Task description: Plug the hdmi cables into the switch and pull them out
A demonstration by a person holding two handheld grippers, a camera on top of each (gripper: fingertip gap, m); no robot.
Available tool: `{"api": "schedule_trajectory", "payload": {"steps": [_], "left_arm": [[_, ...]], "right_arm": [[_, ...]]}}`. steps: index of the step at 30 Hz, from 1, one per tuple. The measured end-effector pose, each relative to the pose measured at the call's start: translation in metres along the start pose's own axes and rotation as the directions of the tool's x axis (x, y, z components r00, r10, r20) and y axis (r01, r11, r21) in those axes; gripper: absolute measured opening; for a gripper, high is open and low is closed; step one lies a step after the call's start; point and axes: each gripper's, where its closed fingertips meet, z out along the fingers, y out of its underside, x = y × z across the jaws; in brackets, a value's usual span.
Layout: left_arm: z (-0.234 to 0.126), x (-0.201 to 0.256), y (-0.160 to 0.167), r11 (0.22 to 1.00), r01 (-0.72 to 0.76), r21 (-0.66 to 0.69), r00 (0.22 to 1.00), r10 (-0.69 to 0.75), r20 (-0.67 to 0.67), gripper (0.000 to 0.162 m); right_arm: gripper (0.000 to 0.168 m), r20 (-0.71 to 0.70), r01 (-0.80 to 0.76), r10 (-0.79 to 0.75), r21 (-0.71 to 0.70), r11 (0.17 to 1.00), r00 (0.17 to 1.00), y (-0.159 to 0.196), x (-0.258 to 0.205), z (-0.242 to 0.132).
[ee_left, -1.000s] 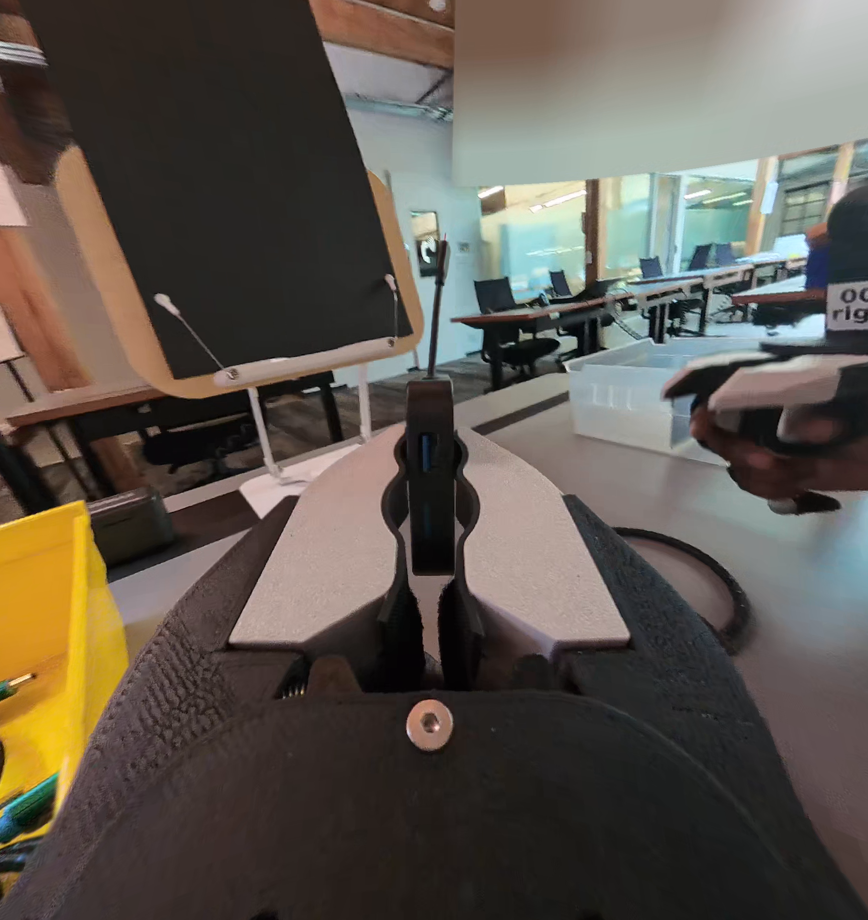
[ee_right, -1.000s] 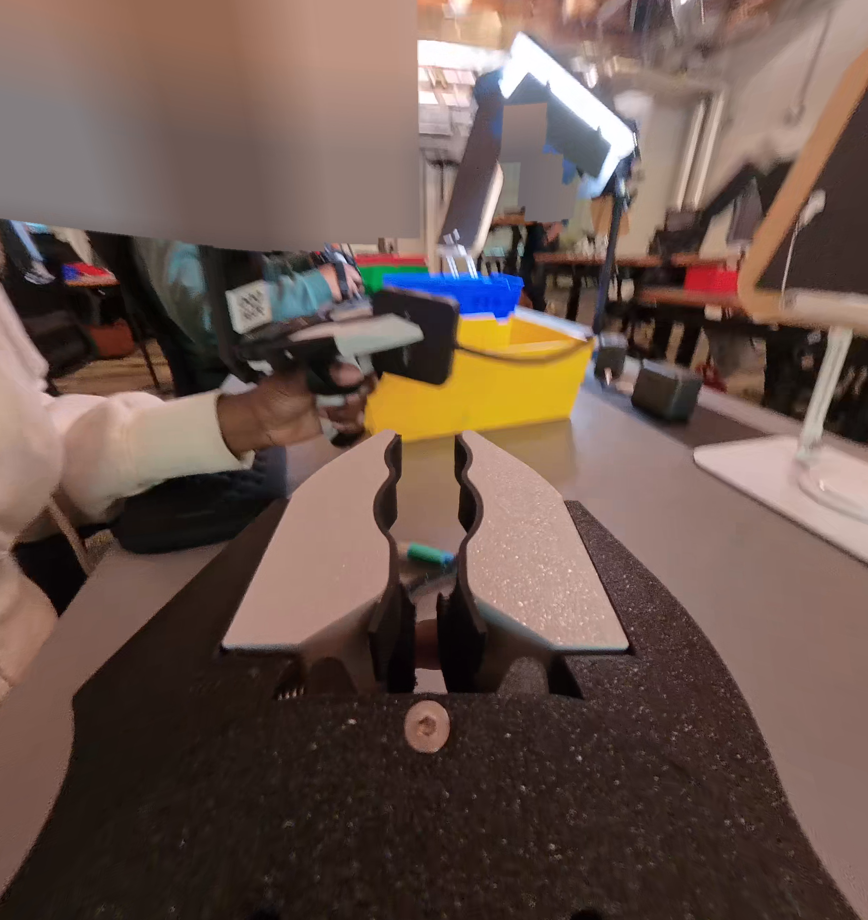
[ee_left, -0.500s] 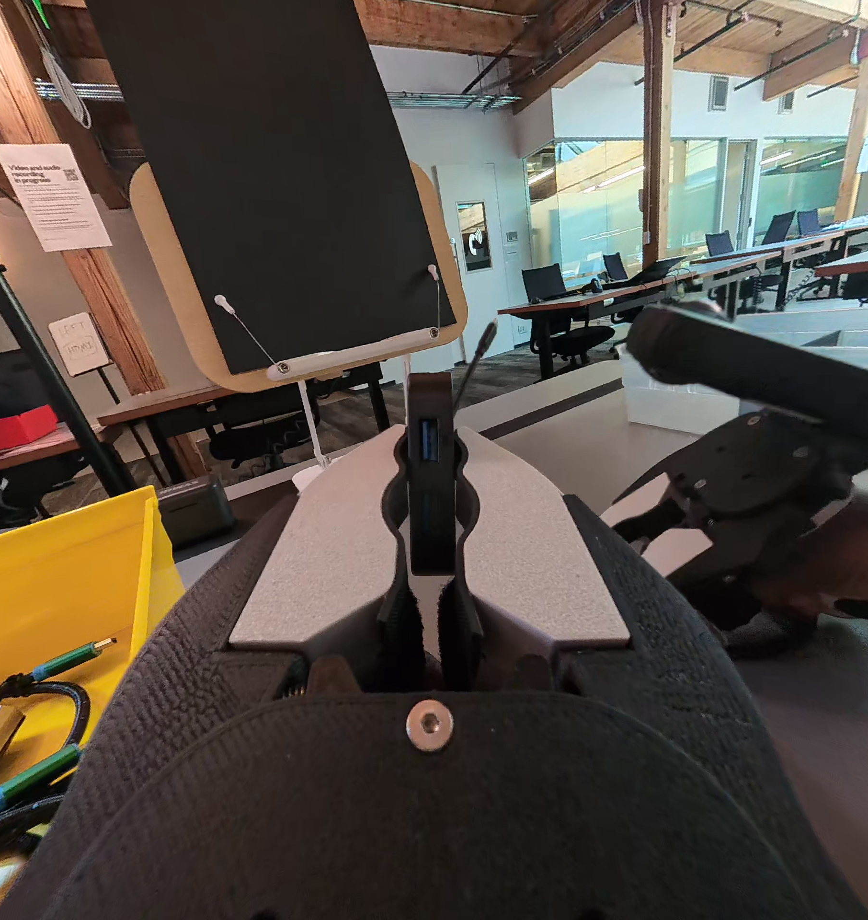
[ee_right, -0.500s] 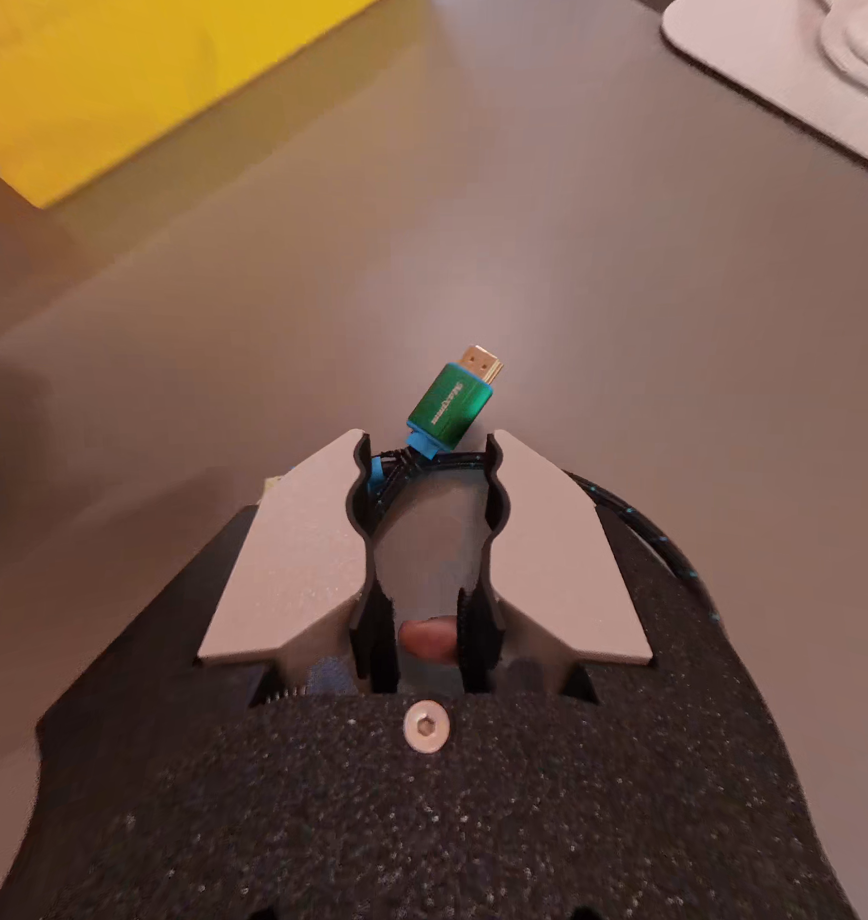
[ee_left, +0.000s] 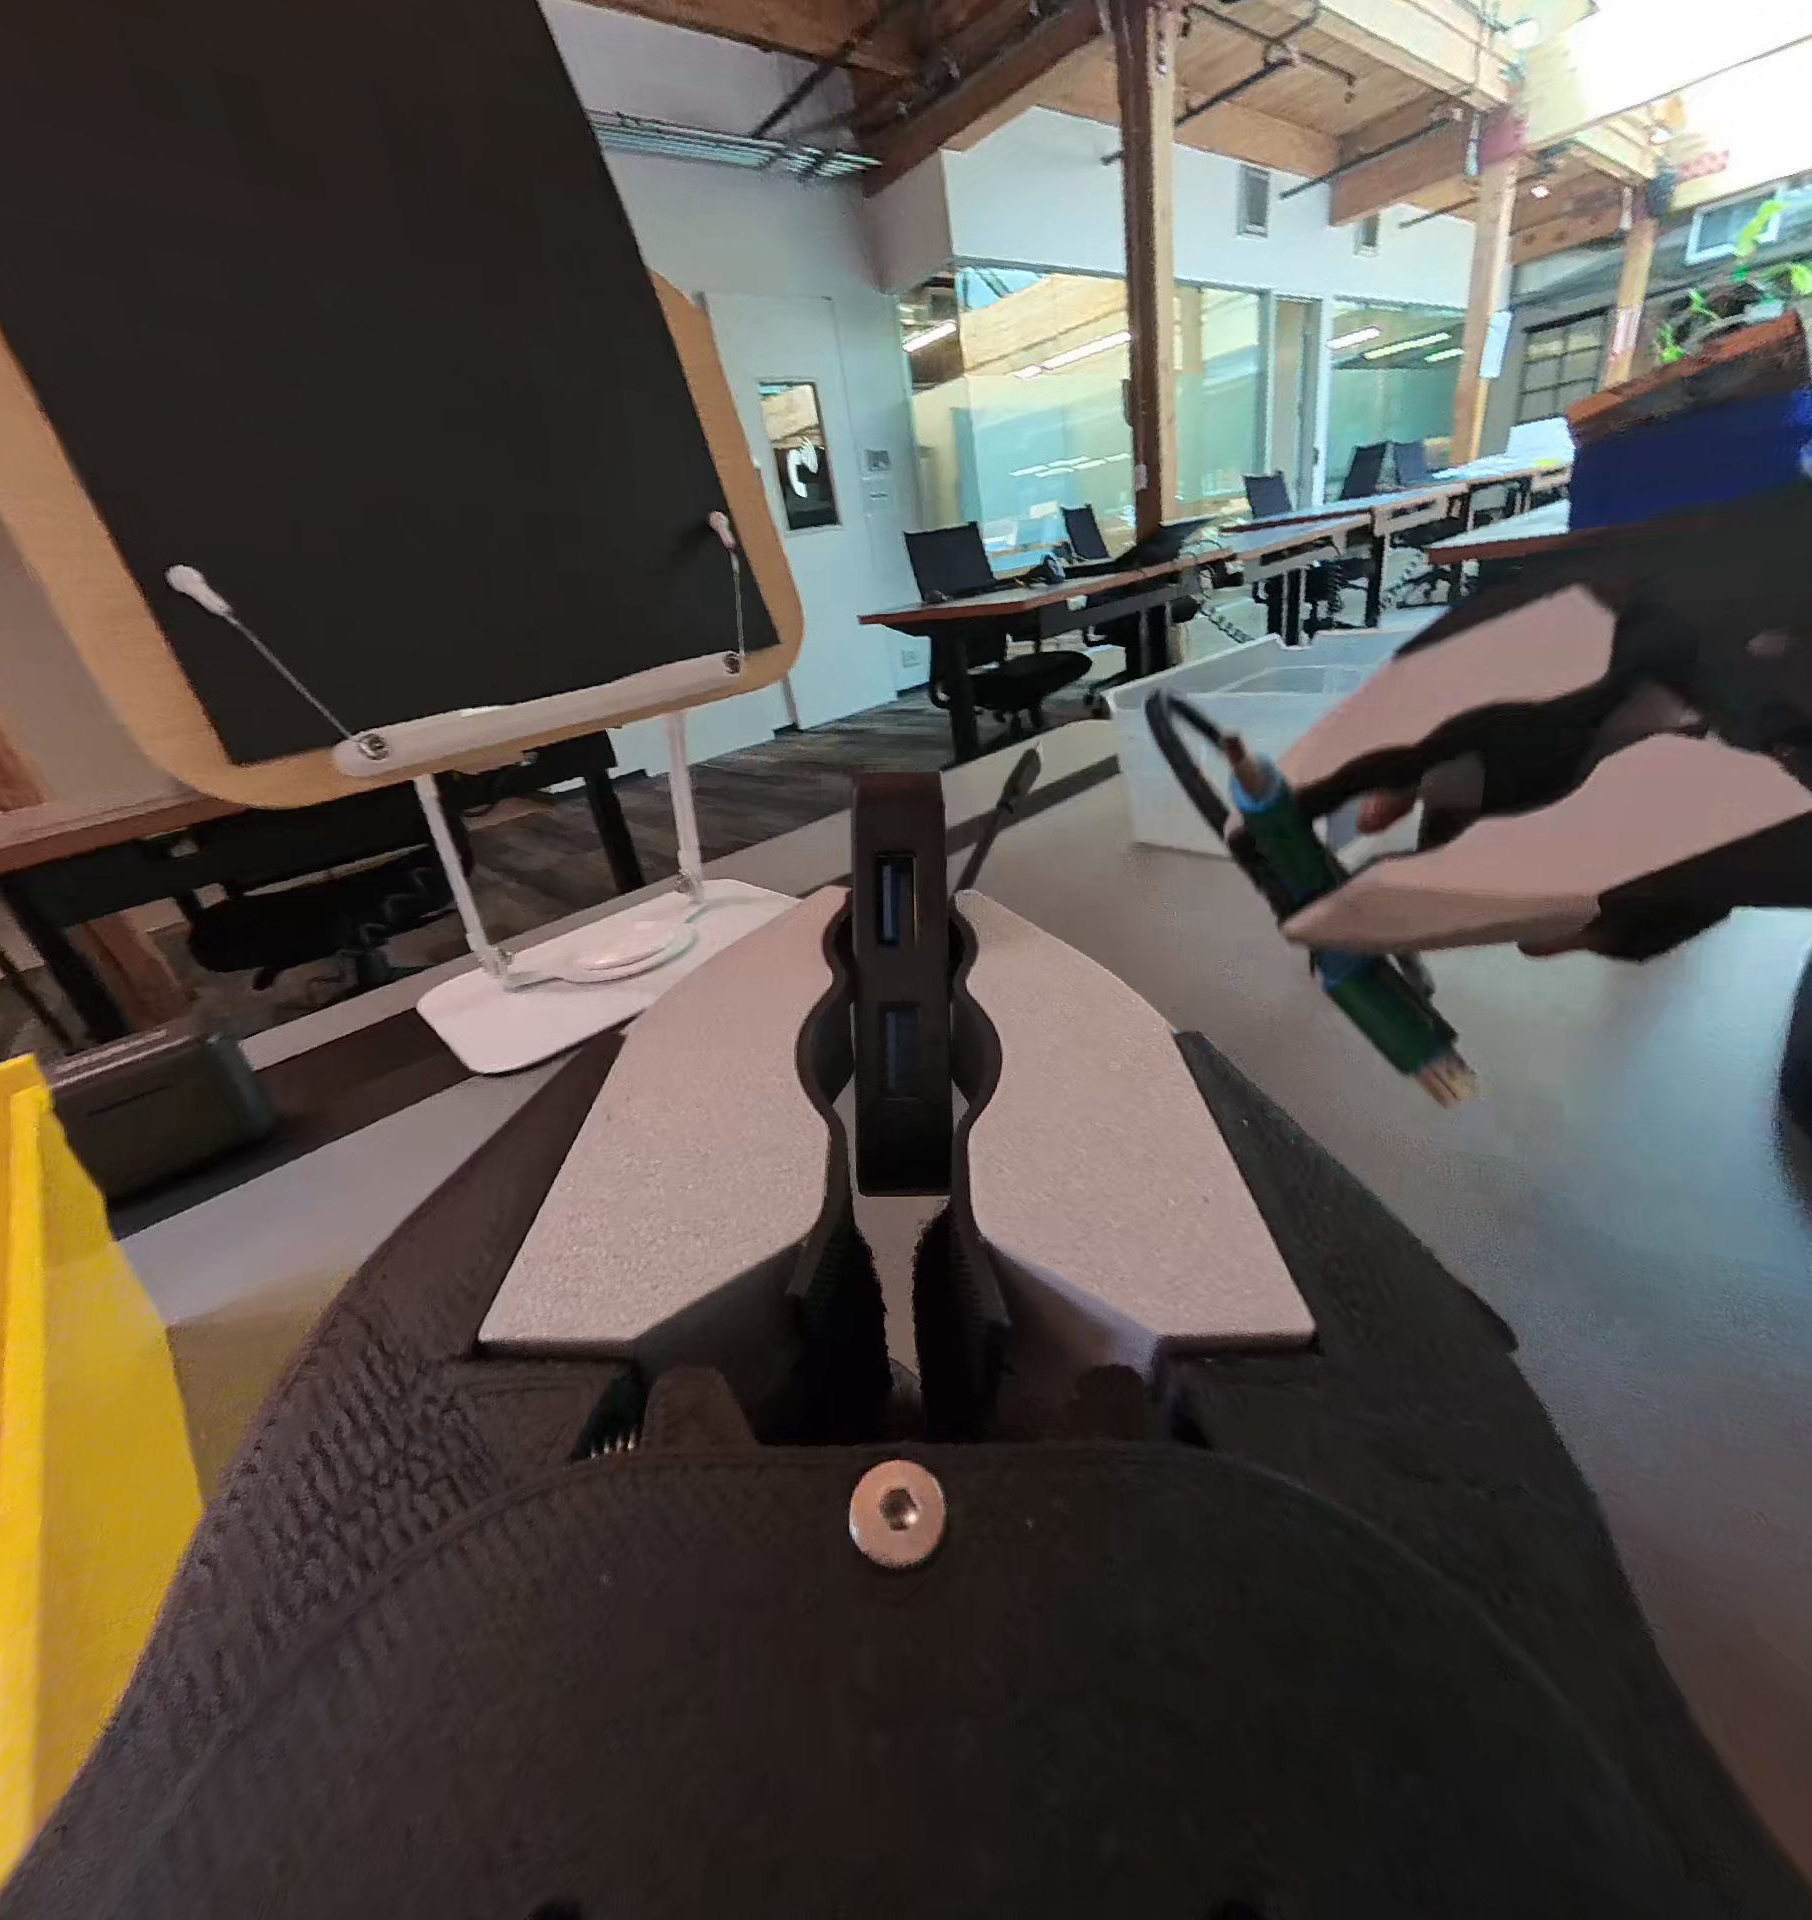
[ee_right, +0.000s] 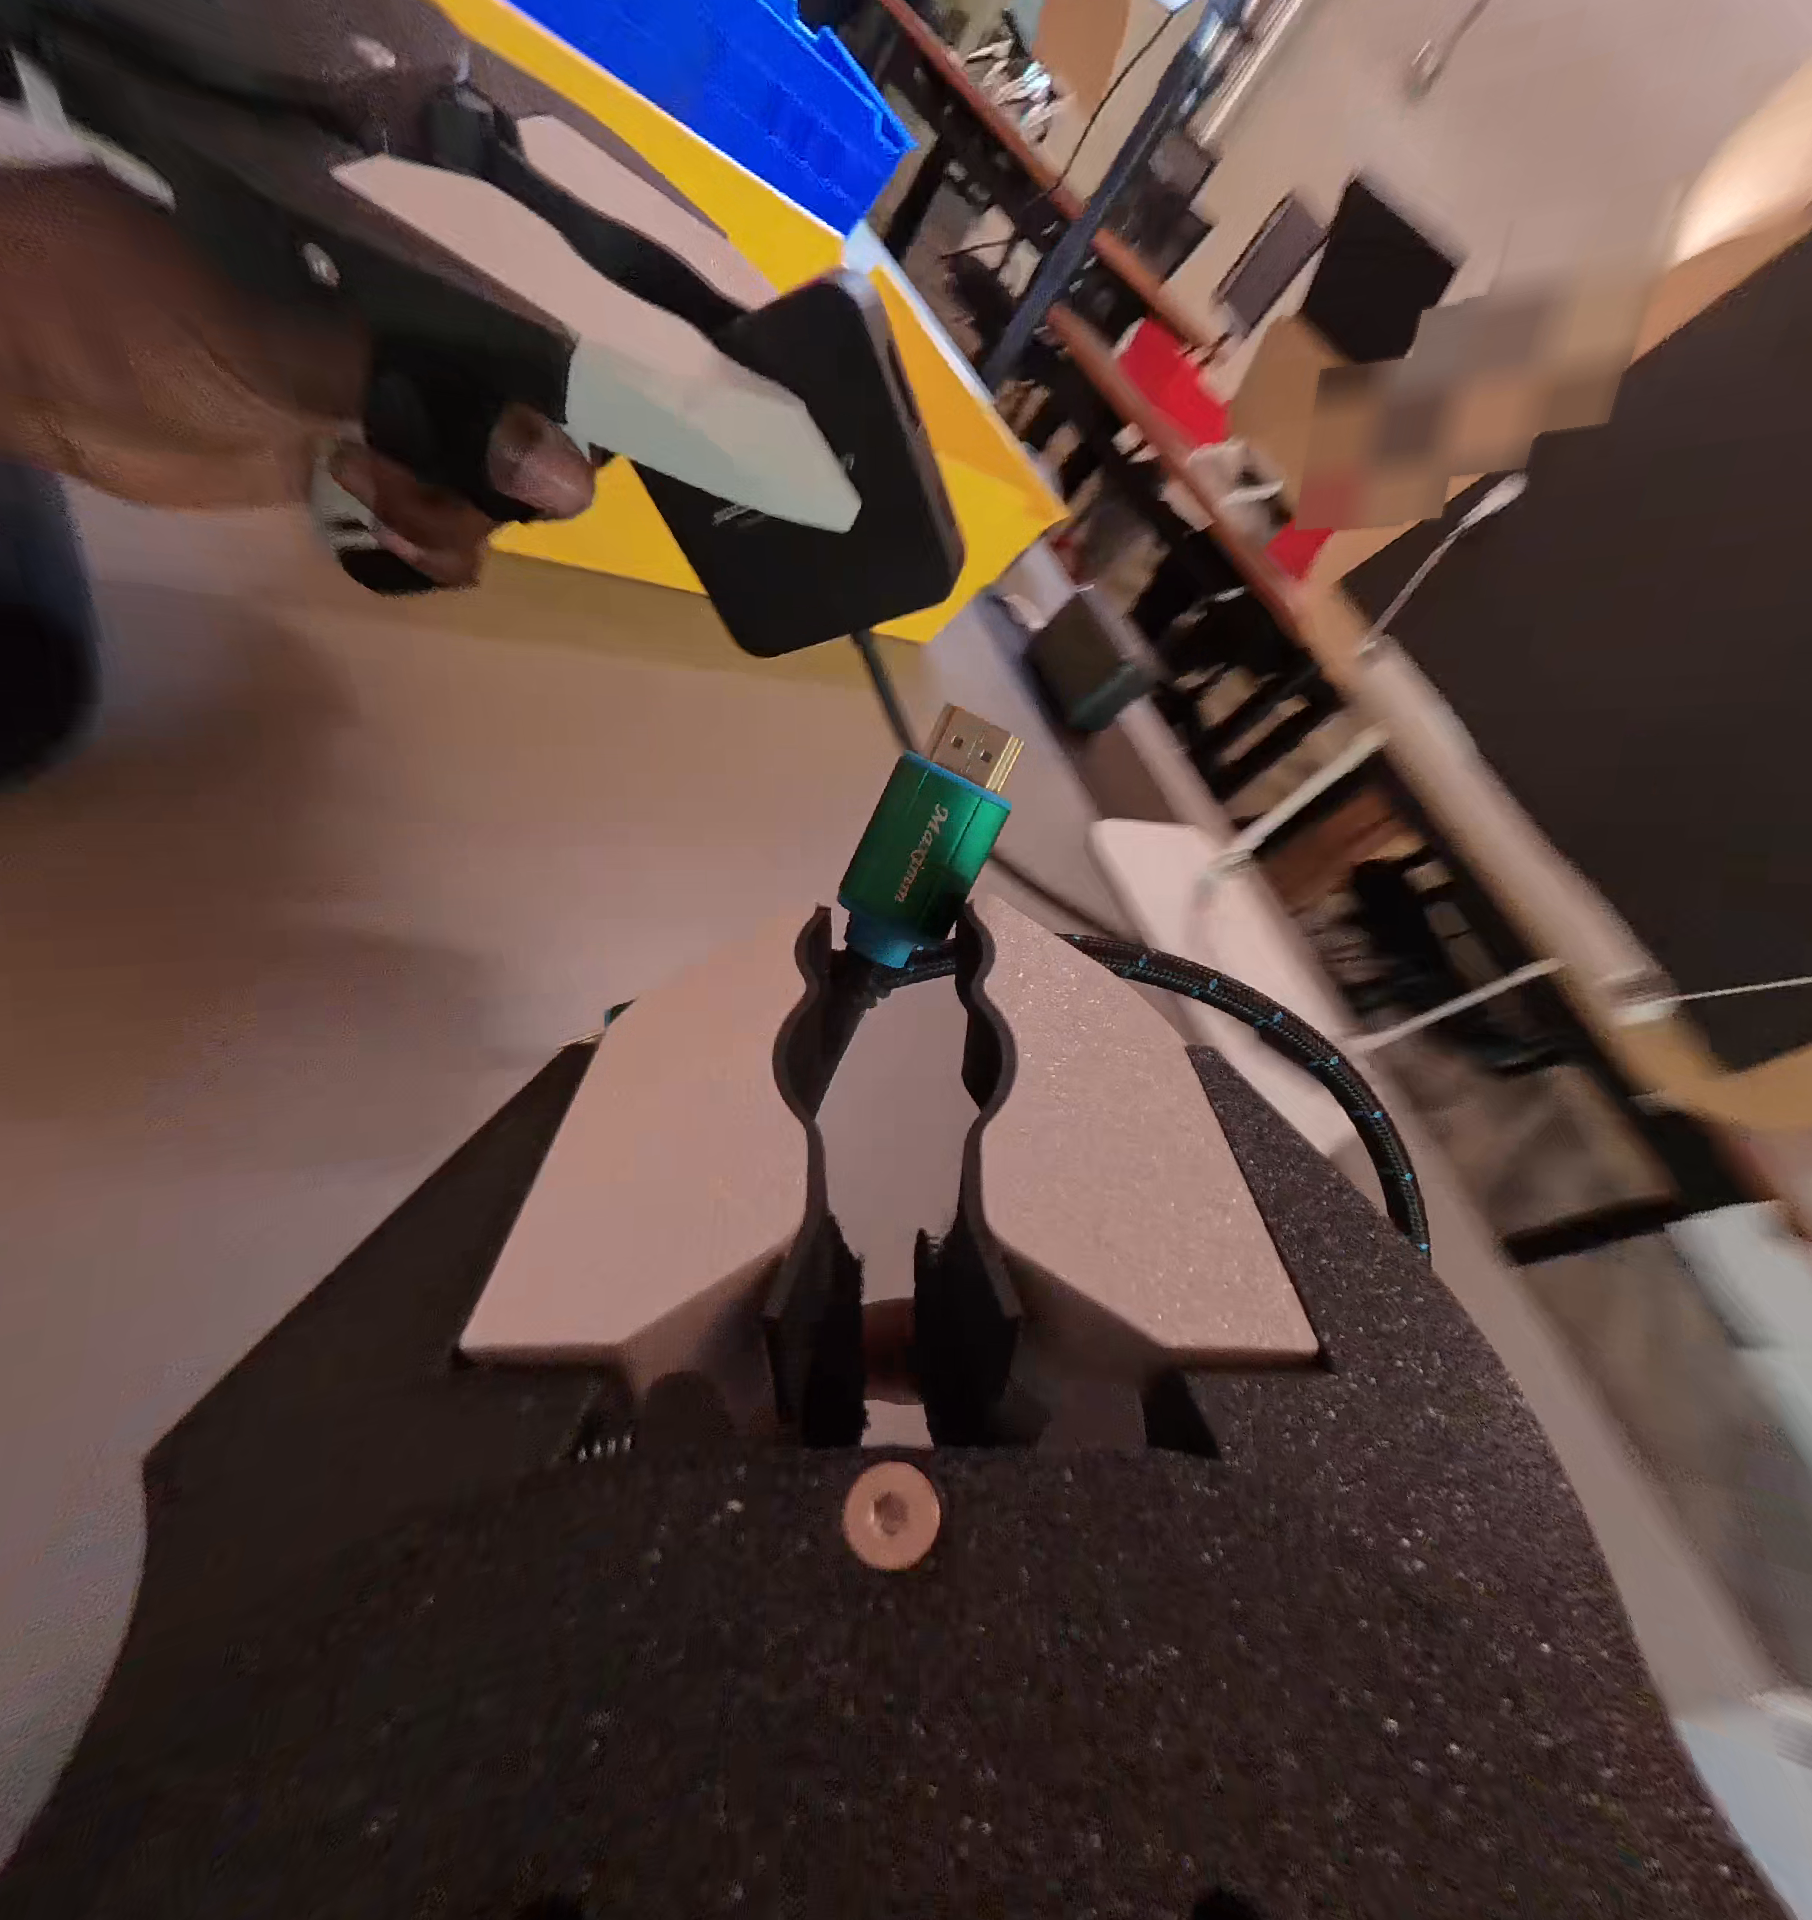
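Note:
My left gripper (ee_left: 897,920) is shut on a black switch (ee_left: 900,1127), held upright above the grey table, with two blue ports facing me. My right gripper (ee_right: 897,925) is shut on the blue collar and braided cable (ee_right: 1297,1049) of a green HDMI plug (ee_right: 928,831) with a gold tip. The plug points up toward the switch (ee_right: 840,561), a short gap below it. In the left wrist view the right gripper (ee_left: 1286,847) is at the right, with the plug (ee_left: 1385,1023) tilted down-right, apart from the switch. A thin black lead hangs from the switch.
A yellow bin (ee_left: 40,1351) with cables sits at the left of the table (ee_left: 1504,1195). A black board on a white stand (ee_left: 590,987) stands behind. A clear plastic bin (ee_left: 1224,707) is at the back right. A blue bin (ee_right: 756,94) lies beyond the yellow one.
My right gripper went down to the HDMI plug on the table, shut on its collar and lifted it toward the switch. My left gripper still holds the switch.

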Motion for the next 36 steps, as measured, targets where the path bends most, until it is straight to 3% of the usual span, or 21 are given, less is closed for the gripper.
{"api": "schedule_trajectory", "payload": {"steps": [2, 5, 8, 12, 14, 17, 19, 24, 30, 36], "left_arm": [[0.003, 0.008, 0.004, 0.999, -0.037, -0.02, 0.999, 0.036, -0.032, 0.014], [0.005, 0.02, 0.003, 0.994, -0.106, -0.01, 0.992, 0.105, -0.072, 0.014], [0.005, 0.032, -0.001, 0.988, -0.15, 0.03, 0.981, 0.152, -0.117, 0.014], [0.005, 0.044, 0.0, 0.982, -0.185, 0.041, 0.967, 0.19, -0.17, 0.014], [0.006, 0.048, 0.002, 0.981, -0.192, 0.034, 0.963, 0.195, -0.187, 0.014], [0.006, 0.054, 0.002, 0.981, -0.192, 0.033, 0.957, 0.195, -0.215, 0.014], [0.006, 0.058, 0.0, 0.979, -0.199, 0.047, 0.951, 0.204, -0.233, 0.014], [0.006, 0.07, 0.002, 0.976, -0.215, 0.028, 0.932, 0.214, -0.292, 0.014], [0.006, 0.093, 0.018, 0.979, -0.162, -0.122, 0.896, 0.095, -0.434, 0.014], [0.008, 0.102, 0.036, 0.956, -0.13, -0.263, 0.886, -0.007, -0.464, 0.014]], "right_arm": [[0.022, -0.13, 0.204, -0.208, -0.047, 0.978, 0.969, -0.001, 0.014, -0.012], [0.022, -0.253, 0.48, -0.5, -0.141, 0.866, 0.828, -0.008, 0.027, -0.028], [0.022, -0.299, 0.607, -0.628, -0.172, 0.776, 0.718, -0.019, 0.034, -0.036], [0.021, -0.259, 0.716, -0.743, -0.208, 0.667, 0.617, -0.019, 0.036, -0.037], [0.021, -0.238, 0.743, -0.772, -0.213, 0.634, 0.59, -0.019, 0.036, -0.037], [0.021, -0.273, 0.715, -0.72, -0.14, 0.685, 0.637, -0.024, 0.034, -0.04], [0.021, -0.295, 0.733, -0.733, -0.132, 0.667, 0.613, -0.026, 0.033, -0.043], [0.021, -0.246, 0.835, -0.845, -0.178, 0.52, 0.474, -0.025, 0.029, -0.045], [0.021, -0.013, 0.974, -0.983, -0.131, 0.182, 0.182, -0.014, 0.018, -0.032], [0.02, 0.108, 0.997, -0.992, -0.035, 0.063, 0.067, -0.006, 0.004, -0.026]]}}
